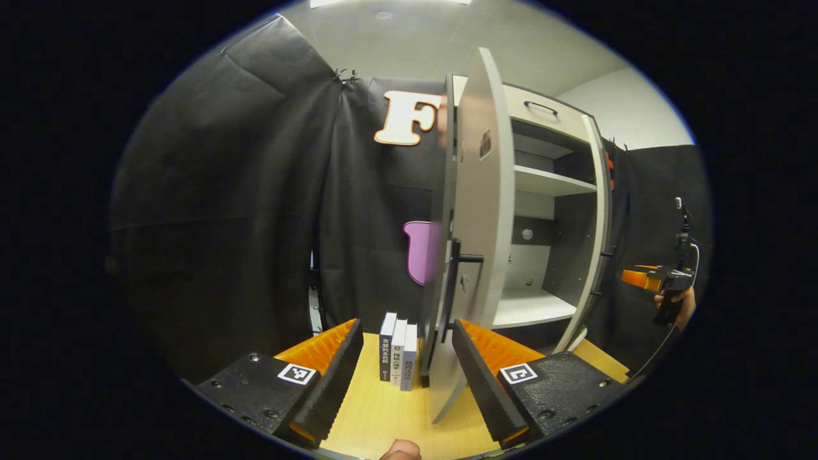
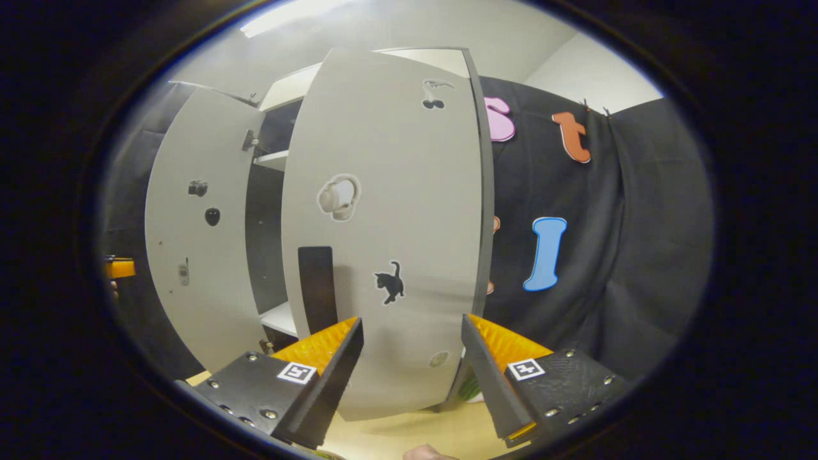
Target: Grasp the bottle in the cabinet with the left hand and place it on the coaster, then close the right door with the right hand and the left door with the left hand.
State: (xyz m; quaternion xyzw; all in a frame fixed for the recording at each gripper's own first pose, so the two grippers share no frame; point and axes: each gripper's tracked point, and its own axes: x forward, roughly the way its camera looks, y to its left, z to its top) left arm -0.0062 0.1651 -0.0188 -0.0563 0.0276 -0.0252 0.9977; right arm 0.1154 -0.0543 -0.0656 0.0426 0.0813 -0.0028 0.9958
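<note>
The cabinet (image 1: 556, 185) stands with both doors swung open, and the shelves I can see are bare. In the left gripper view its left door (image 1: 486, 211) is nearly edge-on just ahead, its dark handle (image 1: 465, 259) above my right finger. My left gripper (image 1: 406, 329) is open and holds nothing. In the right gripper view the right door (image 2: 396, 211), dotted with stickers, faces me close up, with its dark handle (image 2: 316, 281) near my left finger. My right gripper (image 2: 412, 322) is open and empty. The left door (image 2: 192, 255) hangs farther left.
Three books (image 1: 397, 351) stand upright on the wooden table (image 1: 383, 409) beside the left door. A small green and white thing (image 2: 470, 386) peeks out under the right door; I cannot tell what it is. A hand holds the right gripper (image 1: 658, 278) beyond the cabinet.
</note>
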